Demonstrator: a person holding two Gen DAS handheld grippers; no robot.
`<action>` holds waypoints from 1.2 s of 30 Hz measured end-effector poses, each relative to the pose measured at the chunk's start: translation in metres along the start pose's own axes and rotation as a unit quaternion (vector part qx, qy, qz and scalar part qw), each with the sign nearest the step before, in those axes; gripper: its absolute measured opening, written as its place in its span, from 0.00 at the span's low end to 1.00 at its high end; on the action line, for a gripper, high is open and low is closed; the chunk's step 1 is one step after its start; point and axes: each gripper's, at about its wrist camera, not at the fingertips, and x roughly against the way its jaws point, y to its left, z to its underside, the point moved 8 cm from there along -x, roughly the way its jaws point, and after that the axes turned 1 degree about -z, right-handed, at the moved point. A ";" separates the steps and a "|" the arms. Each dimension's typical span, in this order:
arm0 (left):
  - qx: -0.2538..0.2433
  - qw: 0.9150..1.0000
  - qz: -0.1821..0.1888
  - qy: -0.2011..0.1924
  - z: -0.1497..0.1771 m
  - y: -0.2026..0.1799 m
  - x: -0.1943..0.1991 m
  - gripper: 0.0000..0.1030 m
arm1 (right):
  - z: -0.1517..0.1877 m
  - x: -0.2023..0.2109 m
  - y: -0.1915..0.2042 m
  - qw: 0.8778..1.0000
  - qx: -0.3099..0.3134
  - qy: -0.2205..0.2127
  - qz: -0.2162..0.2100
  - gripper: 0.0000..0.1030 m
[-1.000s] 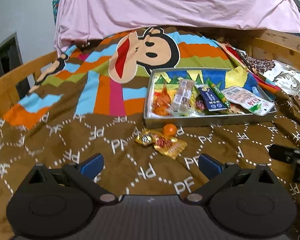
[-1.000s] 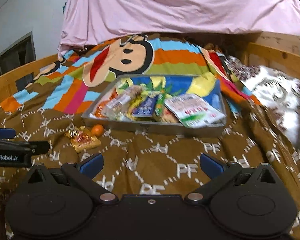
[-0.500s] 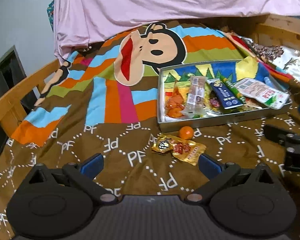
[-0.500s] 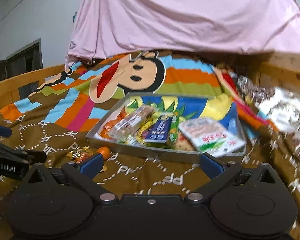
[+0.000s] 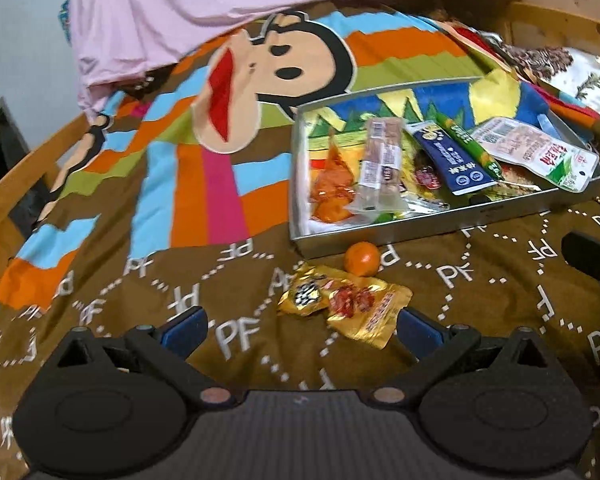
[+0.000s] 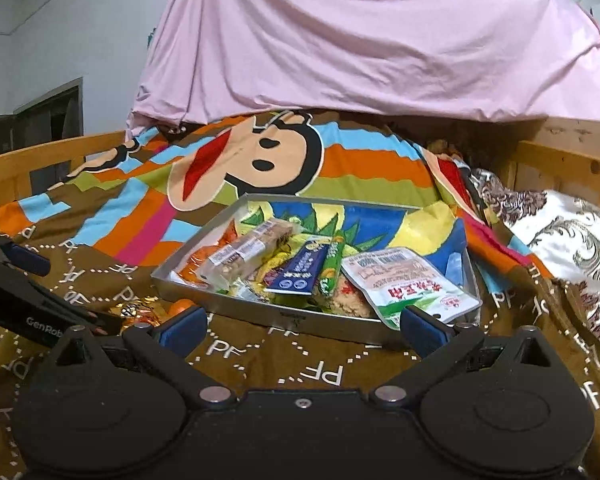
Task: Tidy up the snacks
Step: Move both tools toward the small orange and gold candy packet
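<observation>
Closer now than a second ago, the left gripper (image 5: 302,326) has come down toward the loose snacks on the bed, and the gold packet (image 5: 366,308) sits almost between its blue fingertips. Its jaws stand wide apart and hold nothing. A smaller gold packet (image 5: 302,298) overlaps it on the left, and a small orange (image 5: 362,258) lies just beyond, touching the near wall of the metal tray (image 5: 496,214).

The tray already holds a heap of packets: an orange pouch, a clear-wrapped bar, a dark blue sachet, a green stick and a white pouch (image 6: 404,280) at the right end.

The right gripper (image 6: 302,326) hovers low in front of the tray, jaws also spread wide and empty.

To my eye the step in hand is picking up one of the gold packets. It would go best if the left gripper took the larger one by a free edge, away from the overlap, so the smaller packet is not dragged along. The blanket (image 5: 228,336) is soft, so pressing down hard may pinch cloth with the foil.
</observation>
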 end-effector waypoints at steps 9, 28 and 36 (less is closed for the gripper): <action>-0.005 0.999 0.036 -0.002 -0.002 -0.009 -0.031 1.00 | 0.012 -0.018 -0.009 1.000 -0.023 0.014 0.014 0.99; 0.066 0.975 0.213 0.011 0.023 -0.008 -0.058 1.00 | 0.012 -0.092 0.009 0.973 -0.142 0.165 -0.079 0.99; 0.074 0.974 0.213 0.008 0.024 -0.004 -0.059 1.00 | 0.003 -0.109 0.036 0.977 -0.098 0.178 -0.069 0.98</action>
